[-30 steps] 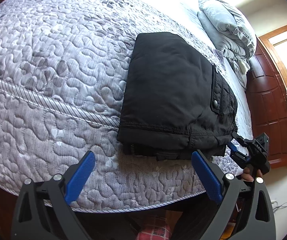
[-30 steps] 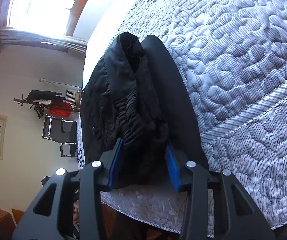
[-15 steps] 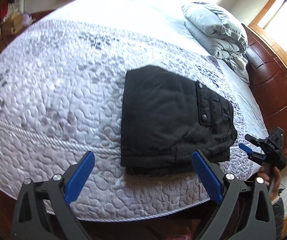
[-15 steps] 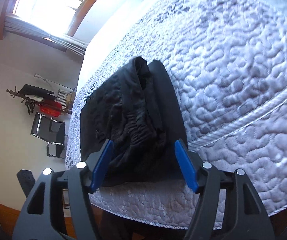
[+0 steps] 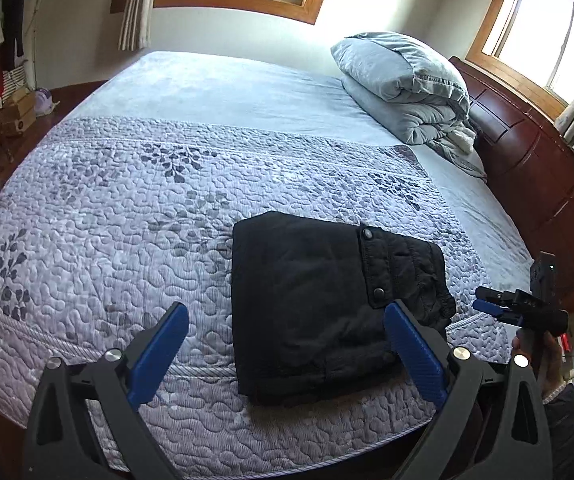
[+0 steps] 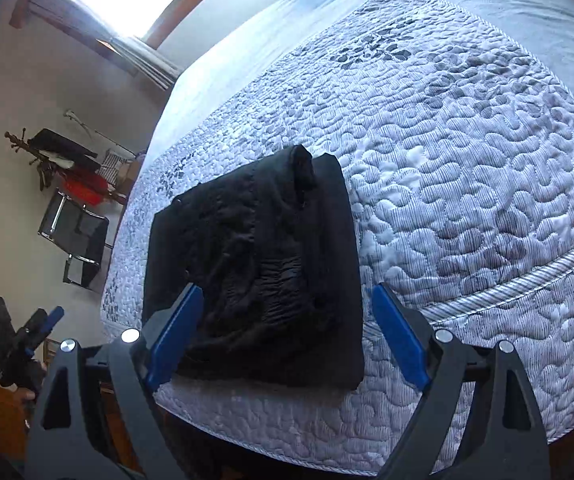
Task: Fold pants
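The right gripper's blue pad (image 5: 415, 356) covered the folded pants' (image 5: 307, 312) edge at four o'clock. The bed's (image 5: 127, 208) near side ran off the bottom edge. Items on the coat rack (image 6: 59, 156) at nine o'clock were too small to identify.

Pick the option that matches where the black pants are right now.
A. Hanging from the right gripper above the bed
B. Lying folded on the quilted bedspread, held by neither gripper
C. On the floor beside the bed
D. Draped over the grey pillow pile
B: the pants lie in a folded stack on the quilted bedspread, and both the left gripper and right gripper stand open and clear of them.
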